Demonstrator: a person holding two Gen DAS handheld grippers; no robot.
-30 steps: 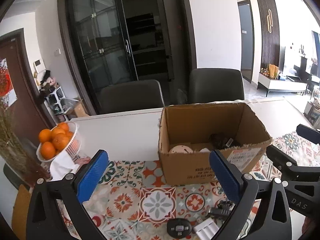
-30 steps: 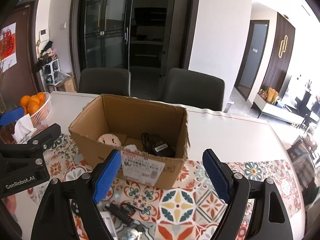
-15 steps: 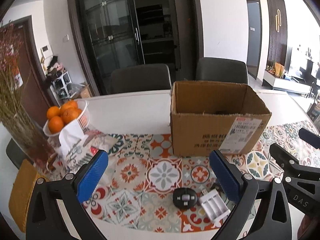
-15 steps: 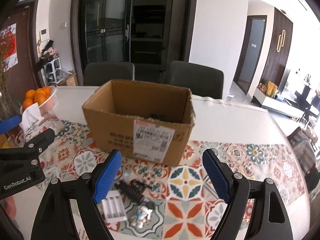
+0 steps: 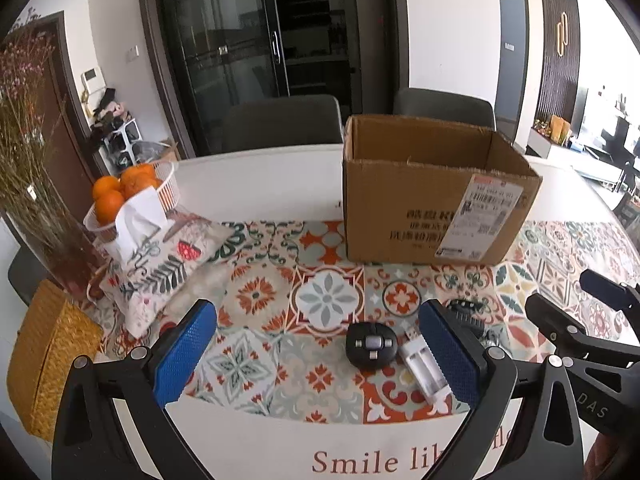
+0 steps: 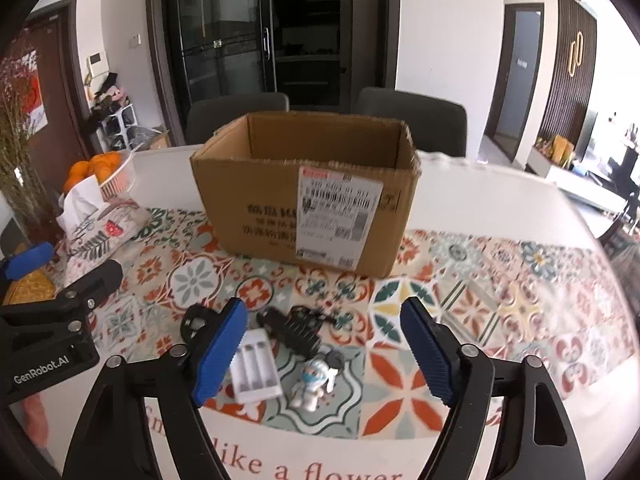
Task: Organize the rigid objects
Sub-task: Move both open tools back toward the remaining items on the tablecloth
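Change: both views now lower, box (image 6: 304, 196) interior hidden | right hand-held gripper (image 6: 322, 354) narrowing, empty, over figurine (image 6: 314, 384) | left hand-held gripper (image 5: 316, 356) released | next: pick.

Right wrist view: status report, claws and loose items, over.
Both claws open, empty: left claw, right claw, jaws just closing slightly. Battery charger, figurine on mat before cardboard box. Path unobstructed.

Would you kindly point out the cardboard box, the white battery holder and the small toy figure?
cardboard box (image 6: 256, 216): right wrist view, front wall.
white battery holder (image 6: 256, 372): right wrist view, middle slot.
toy figure (image 6: 311, 385): right wrist view, body.
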